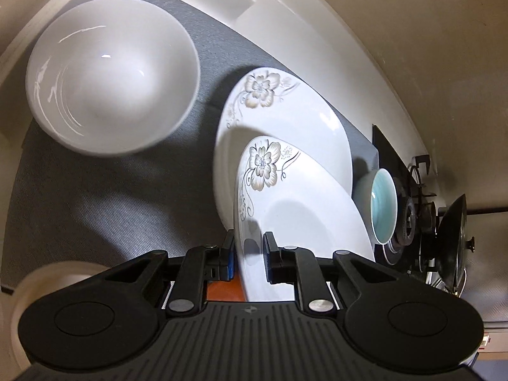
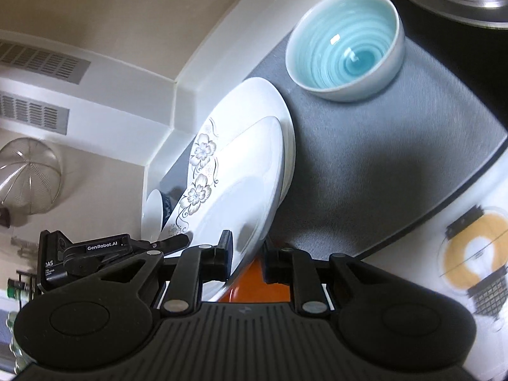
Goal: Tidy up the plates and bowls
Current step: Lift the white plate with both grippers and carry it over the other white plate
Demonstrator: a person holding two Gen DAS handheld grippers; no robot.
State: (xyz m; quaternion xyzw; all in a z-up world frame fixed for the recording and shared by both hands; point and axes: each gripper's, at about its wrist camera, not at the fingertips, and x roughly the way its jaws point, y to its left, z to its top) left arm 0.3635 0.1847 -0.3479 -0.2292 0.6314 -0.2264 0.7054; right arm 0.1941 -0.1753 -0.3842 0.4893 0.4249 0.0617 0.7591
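Observation:
Two white plates with flower prints overlap on the grey mat (image 1: pixel 95 197). The near, smaller plate (image 1: pixel 301 203) is held by both grippers: my left gripper (image 1: pixel 249 254) is shut on one rim, my right gripper (image 2: pixel 247 254) on the opposite rim (image 2: pixel 241 197). It is lifted and tilted over the larger plate (image 1: pixel 285 120), which also shows in the right wrist view (image 2: pixel 254 101). A white bowl (image 1: pixel 111 76) stands at the far left. A light blue bowl (image 2: pixel 346 50) stands on the mat near the stove; it also shows in the left wrist view (image 1: pixel 381 206).
A gas stove burner (image 1: pixel 416 203) and a black pan with a lid (image 1: pixel 457 241) lie beyond the mat's right end. A white backsplash ledge (image 1: pixel 285 16) runs behind the mat. A wire strainer (image 2: pixel 28 174) hangs on the wall.

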